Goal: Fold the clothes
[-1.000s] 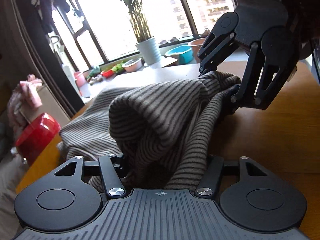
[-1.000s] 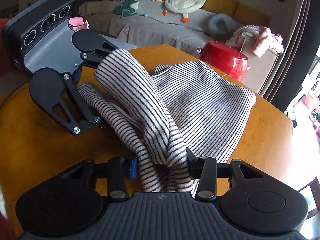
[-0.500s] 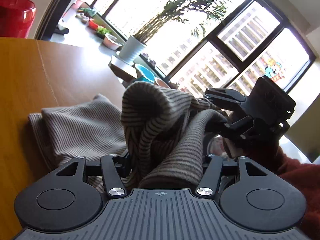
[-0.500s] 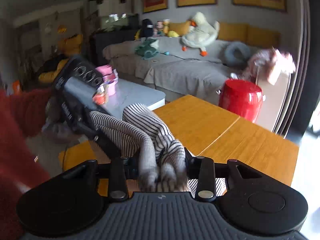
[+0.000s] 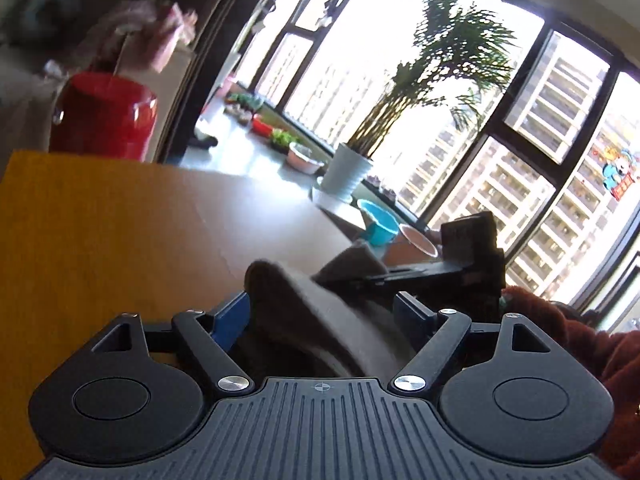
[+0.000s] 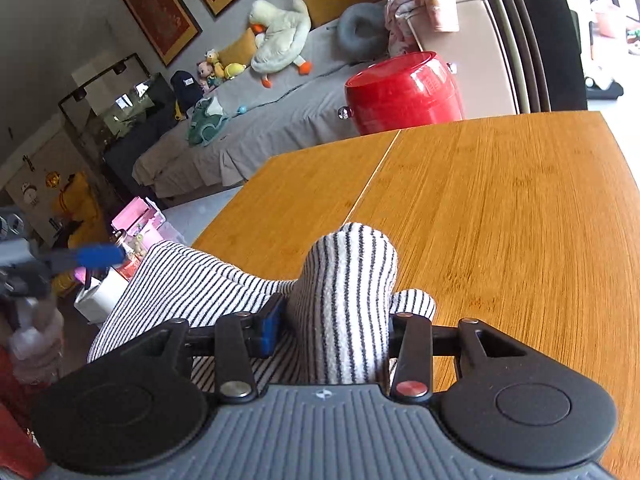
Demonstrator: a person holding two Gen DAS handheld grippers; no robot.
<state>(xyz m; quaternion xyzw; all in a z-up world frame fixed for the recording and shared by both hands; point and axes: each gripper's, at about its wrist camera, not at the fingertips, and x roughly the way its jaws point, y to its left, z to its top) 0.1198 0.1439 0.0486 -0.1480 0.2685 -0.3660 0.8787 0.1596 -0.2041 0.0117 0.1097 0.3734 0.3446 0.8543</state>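
Observation:
A black-and-white striped knit garment (image 6: 344, 292) is held off the wooden table (image 6: 500, 208) by both grippers. My right gripper (image 6: 332, 320) is shut on a bunched fold of it; the rest hangs down to the left. My left gripper (image 5: 320, 316) is shut on another part of the garment (image 5: 316, 312), which looks grey against the bright window. The right gripper shows in the left wrist view (image 5: 448, 272), close ahead and to the right. The left gripper's blue pad shows at the left edge of the right wrist view (image 6: 96, 256).
A red drum-shaped stool (image 6: 404, 92) stands beyond the table's far edge. A grey sofa (image 6: 280, 104) with plush toys is behind it. A potted plant (image 5: 348, 172) and bowls sit by the window. The person's red sleeve (image 5: 580, 344) is at the right.
Both grippers have lifted the garment fully off the table and swung it toward the near side. The tabletop where it lay now shows bare wood.

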